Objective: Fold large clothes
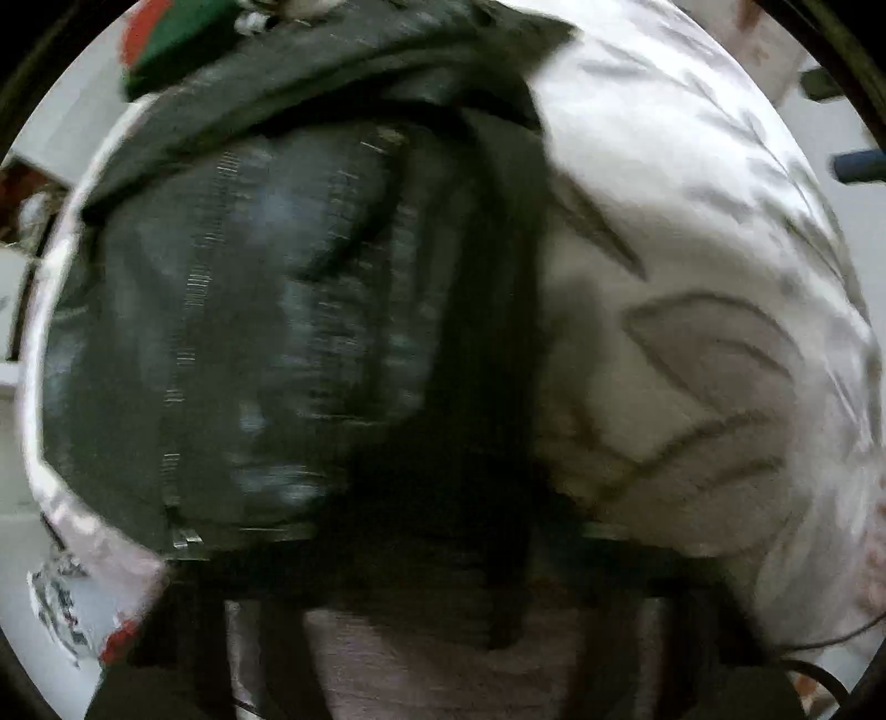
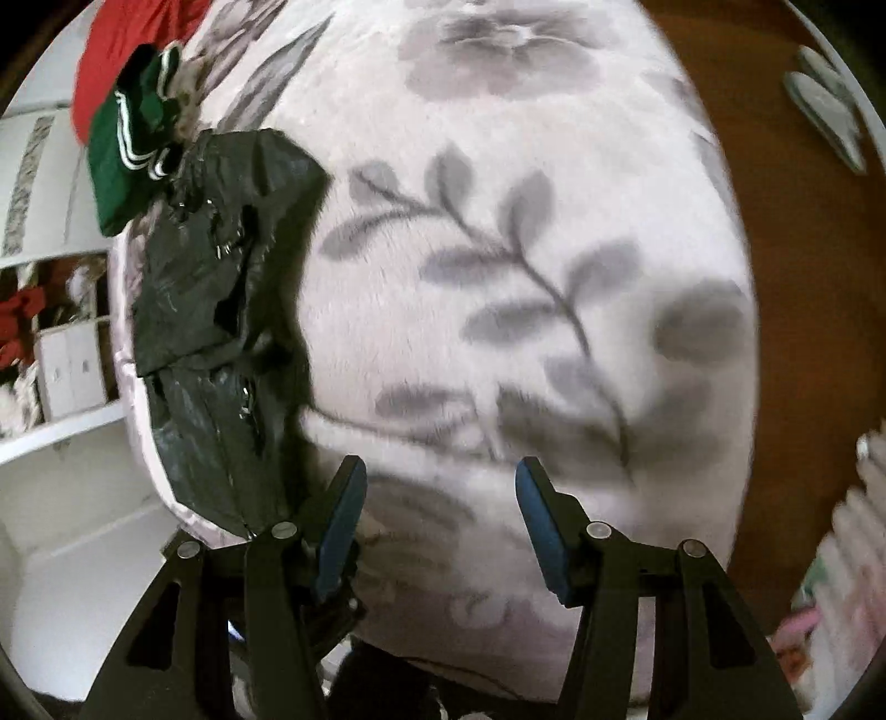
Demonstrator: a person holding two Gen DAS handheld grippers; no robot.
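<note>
left wrist view first: the dark jacket point(image 1: 266, 310) fills most of my picture, blurred, lying on the pale leaf-print blanket point(image 1: 692, 232). its shell looks shiny and quilted, so i judge it light, puffy and slippery, likely to spring back out of a fold. a hem or seam edge would give me a surer hold than the smooth panel. a dark strip of the jacket runs straight down the middle over where my left gripper point(image 1: 443, 587) should show its fingers, so i cannot tell whether they are spread or pinching the cloth.

right wrist view: the jacket point(image 2: 221, 310) lies bunched along the left edge of the blanket point(image 2: 526, 277), with a green garment point(image 2: 127, 166) and a red one point(image 2: 122, 50) just beyond its far end. my right gripper point(image 2: 440, 526) hangs over bare blanket beside the jacket's near end, its blue-padded fingers point(image 2: 343, 526) spread wide, holding nothing; the left finger is near the cloth, and i cannot tell if it touches.
</note>
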